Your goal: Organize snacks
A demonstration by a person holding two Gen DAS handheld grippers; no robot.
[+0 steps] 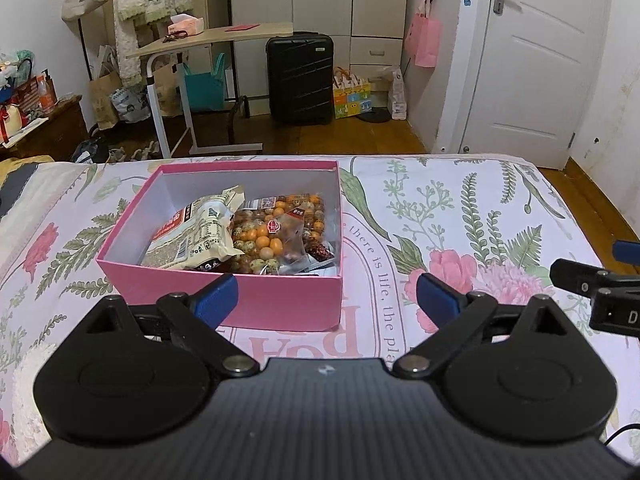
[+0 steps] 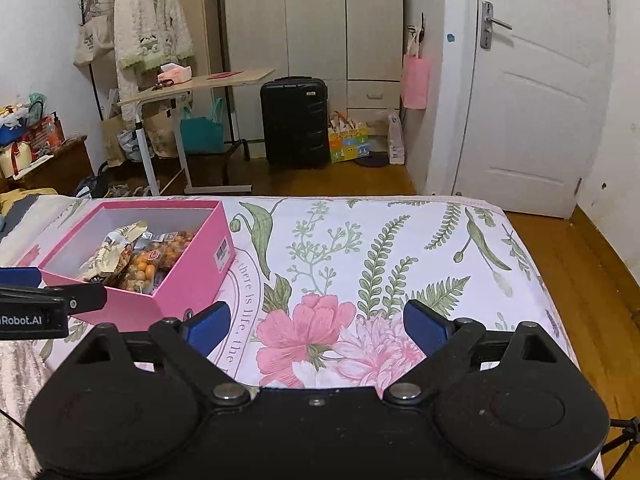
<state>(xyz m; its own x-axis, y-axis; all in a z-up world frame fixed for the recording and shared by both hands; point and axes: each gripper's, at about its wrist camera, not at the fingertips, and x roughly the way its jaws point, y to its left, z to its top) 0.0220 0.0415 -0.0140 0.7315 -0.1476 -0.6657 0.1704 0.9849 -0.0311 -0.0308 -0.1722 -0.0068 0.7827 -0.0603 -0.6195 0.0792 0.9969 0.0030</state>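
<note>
Snacks are seen packed inside the pink box (image 1: 256,300); both hand-held grippers, left (image 1: 326,294) and right (image 2: 316,324), are held released and empty near it; closing the box is judged next.

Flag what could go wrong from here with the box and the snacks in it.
The pink box sits on a soft bedspread, not a firm top; a push on one wall could tilt or slide it. The cream bag leans above the egg pack near rim height, so it might snag or spill if the box is moved. Both the left gripper and right gripper are open and empty, close together; they could bump.
</note>
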